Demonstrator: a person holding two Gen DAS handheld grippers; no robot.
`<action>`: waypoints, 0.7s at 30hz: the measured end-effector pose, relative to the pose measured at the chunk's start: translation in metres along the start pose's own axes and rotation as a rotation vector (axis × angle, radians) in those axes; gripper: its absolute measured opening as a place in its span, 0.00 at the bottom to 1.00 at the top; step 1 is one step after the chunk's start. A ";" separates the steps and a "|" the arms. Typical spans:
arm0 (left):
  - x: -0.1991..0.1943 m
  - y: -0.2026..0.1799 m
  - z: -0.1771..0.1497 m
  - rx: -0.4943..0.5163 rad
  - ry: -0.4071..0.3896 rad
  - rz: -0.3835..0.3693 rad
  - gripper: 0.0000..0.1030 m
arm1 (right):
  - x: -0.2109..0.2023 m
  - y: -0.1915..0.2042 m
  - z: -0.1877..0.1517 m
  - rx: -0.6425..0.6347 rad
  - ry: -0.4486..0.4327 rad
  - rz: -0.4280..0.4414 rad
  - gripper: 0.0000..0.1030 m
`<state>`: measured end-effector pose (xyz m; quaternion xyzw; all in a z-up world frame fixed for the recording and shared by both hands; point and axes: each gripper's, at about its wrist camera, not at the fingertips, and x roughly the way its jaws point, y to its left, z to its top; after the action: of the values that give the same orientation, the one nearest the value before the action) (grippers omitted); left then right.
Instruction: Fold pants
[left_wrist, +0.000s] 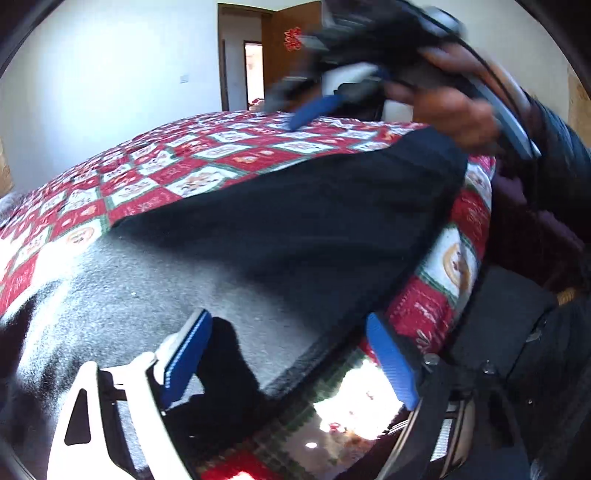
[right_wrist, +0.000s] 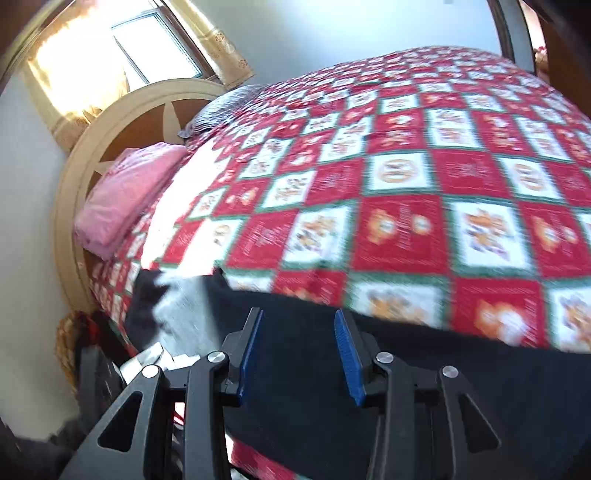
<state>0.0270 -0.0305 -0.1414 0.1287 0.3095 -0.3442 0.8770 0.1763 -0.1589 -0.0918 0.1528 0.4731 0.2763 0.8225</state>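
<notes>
Black pants (left_wrist: 295, 221) lie flat along the near edge of the bed, partly lit by a sun patch. They also show in the right wrist view (right_wrist: 406, 387). My left gripper (left_wrist: 291, 325) is open, just above the pants near the bed's edge, with nothing between its blue pads (left_wrist: 188, 354). My right gripper (right_wrist: 299, 321) is open above the pants, empty. In the left wrist view the right gripper (left_wrist: 295, 114) is blurred and raised above the far end of the pants, held by a hand (left_wrist: 454, 107).
The bed carries a red, white and green patchwork quilt (right_wrist: 406, 166). A folded pink cloth (right_wrist: 125, 195) lies by the round headboard (right_wrist: 85, 147). A window (right_wrist: 155, 40) is behind it. An open door (left_wrist: 291, 55) is across the room.
</notes>
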 end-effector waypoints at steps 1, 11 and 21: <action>-0.001 -0.002 0.001 0.013 -0.001 0.002 0.88 | 0.015 0.008 0.009 0.006 0.019 0.024 0.41; -0.024 0.035 0.002 -0.081 -0.094 0.065 0.92 | 0.138 0.047 0.041 0.113 0.259 0.129 0.40; -0.008 0.039 -0.007 -0.100 -0.046 0.079 0.96 | 0.129 0.058 0.039 0.134 0.192 0.223 0.02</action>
<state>0.0455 0.0054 -0.1414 0.0889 0.3009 -0.2963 0.9021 0.2431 -0.0350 -0.1320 0.2316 0.5470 0.3470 0.7258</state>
